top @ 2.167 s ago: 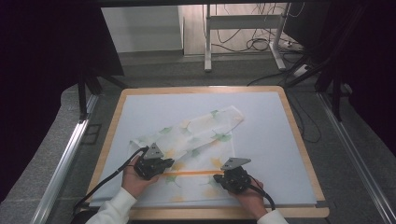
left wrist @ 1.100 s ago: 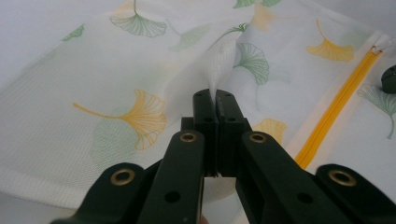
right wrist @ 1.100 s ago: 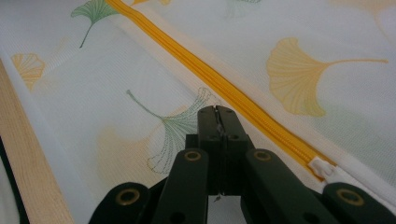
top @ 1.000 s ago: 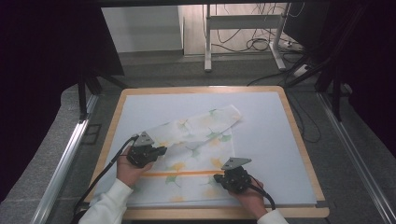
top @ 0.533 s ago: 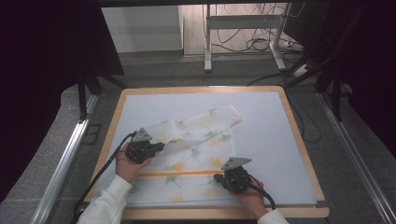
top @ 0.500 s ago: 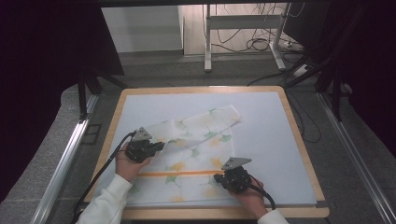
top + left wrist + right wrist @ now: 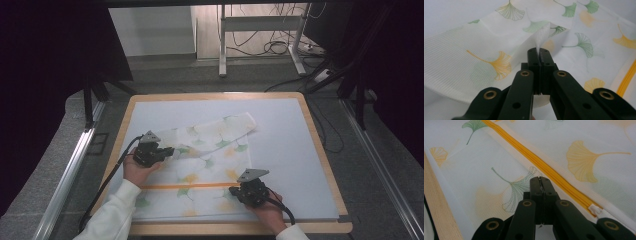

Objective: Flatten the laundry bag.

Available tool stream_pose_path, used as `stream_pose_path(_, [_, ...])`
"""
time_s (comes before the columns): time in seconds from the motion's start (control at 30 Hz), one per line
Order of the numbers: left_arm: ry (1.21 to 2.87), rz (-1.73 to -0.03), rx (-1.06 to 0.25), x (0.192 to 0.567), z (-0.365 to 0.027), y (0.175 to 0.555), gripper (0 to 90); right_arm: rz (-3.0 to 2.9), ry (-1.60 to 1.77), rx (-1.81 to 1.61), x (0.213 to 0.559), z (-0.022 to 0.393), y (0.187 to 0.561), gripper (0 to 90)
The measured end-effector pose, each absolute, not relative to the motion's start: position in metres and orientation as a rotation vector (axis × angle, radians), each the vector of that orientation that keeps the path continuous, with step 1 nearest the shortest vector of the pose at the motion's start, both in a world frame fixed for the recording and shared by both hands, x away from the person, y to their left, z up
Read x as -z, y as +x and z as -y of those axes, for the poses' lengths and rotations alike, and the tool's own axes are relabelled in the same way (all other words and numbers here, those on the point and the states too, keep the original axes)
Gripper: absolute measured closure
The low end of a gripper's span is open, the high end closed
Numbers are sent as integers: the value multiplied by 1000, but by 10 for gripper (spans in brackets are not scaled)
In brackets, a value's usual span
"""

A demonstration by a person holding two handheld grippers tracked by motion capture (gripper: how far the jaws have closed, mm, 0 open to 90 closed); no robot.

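Keep your left claw [image 7: 539, 53] clamped on the pinched fold of the white mesh laundry bag printed with ginkgo leaves [image 7: 200, 165] and draw it smoothly across, low over the tabletop [image 7: 280, 125], so the fold lands flat. Your right claw [image 7: 540, 182], jaws closed, pins the bag's near edge beside the orange zipper [image 7: 541, 163]; hold it firm. The bag lies spread between both claws.

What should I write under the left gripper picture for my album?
The left hand-held gripper pinches a fold of the white mesh bag printed with ginkgo leaves.
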State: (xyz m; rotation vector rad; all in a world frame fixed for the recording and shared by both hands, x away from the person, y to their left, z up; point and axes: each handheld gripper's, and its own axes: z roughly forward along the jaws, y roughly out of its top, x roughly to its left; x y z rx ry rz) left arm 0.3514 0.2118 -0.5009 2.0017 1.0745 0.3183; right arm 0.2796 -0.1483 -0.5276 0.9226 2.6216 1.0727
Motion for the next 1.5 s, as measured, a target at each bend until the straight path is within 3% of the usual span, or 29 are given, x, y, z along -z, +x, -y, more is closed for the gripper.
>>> stream_pose_path(1.5, [1897, -1224, -321, 490, -252, 406, 899, -2622, 915, -1075, 528, 149, 280, 889])
